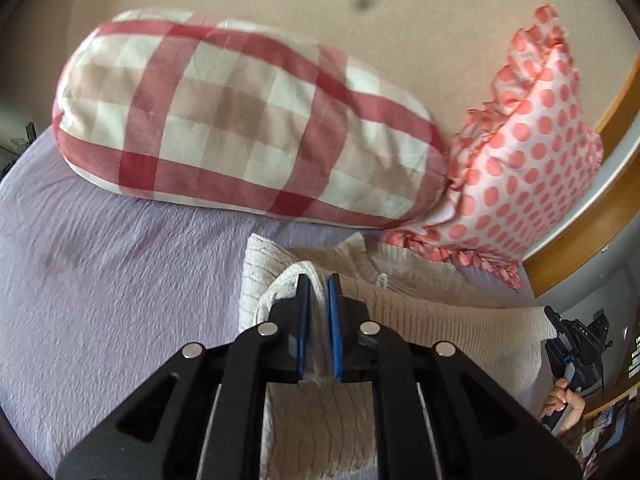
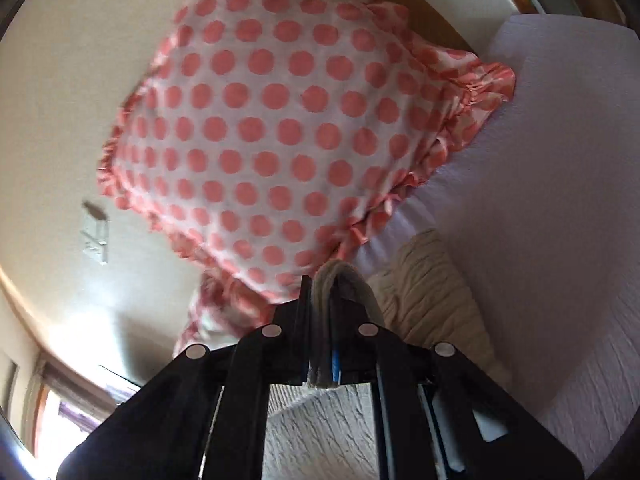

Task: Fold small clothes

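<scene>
Lying on the lilac bedsheet (image 1: 100,280), the cream knit sweater (image 1: 440,320) spreads near the pillows. The left gripper (image 1: 318,284) pinches a raised fold of it between its blue pads, and the right gripper (image 2: 322,280) nips a bunched edge of the same knit. Beyond sit a red checked pillow (image 1: 240,120) at far left and a pink polka-dot cushion (image 1: 520,168) to its right.
</scene>
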### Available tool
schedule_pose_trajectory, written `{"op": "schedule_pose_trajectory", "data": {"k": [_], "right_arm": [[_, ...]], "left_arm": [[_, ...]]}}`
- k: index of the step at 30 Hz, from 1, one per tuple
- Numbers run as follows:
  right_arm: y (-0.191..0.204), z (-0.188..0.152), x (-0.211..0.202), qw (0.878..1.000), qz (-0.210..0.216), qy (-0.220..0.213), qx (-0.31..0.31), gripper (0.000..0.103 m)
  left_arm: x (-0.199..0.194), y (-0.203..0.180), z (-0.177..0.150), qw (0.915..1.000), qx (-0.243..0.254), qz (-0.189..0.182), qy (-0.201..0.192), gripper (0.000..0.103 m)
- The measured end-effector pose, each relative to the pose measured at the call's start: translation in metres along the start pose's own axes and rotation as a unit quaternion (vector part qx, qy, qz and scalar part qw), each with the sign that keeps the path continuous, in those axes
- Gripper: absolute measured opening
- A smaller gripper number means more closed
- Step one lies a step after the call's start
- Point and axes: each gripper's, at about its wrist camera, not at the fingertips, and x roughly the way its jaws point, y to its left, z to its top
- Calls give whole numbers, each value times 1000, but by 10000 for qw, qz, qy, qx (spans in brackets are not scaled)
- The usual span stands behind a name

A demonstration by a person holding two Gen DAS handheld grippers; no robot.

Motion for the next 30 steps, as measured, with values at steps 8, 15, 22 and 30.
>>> {"op": "schedule_pose_trajectory", "data": {"k": [8,15,22,30], "right_arm": [[-16,27,41,9949,2,493,879,60],[18,18,-12,9970,700,84,-313,76],[32,-54,16,9791,349,1378,-1457,76],[29,-70,18,9813,442,1012,-1578,84]], "left_arm": [[48,17,19,9990,-379,112,206,21],[-12,47,14,9977,-581,-238,-266,62],[-17,70,-37,9952,-613,-587,485,73],[18,54,-47,9864,-807,-1222,741,80]]}}
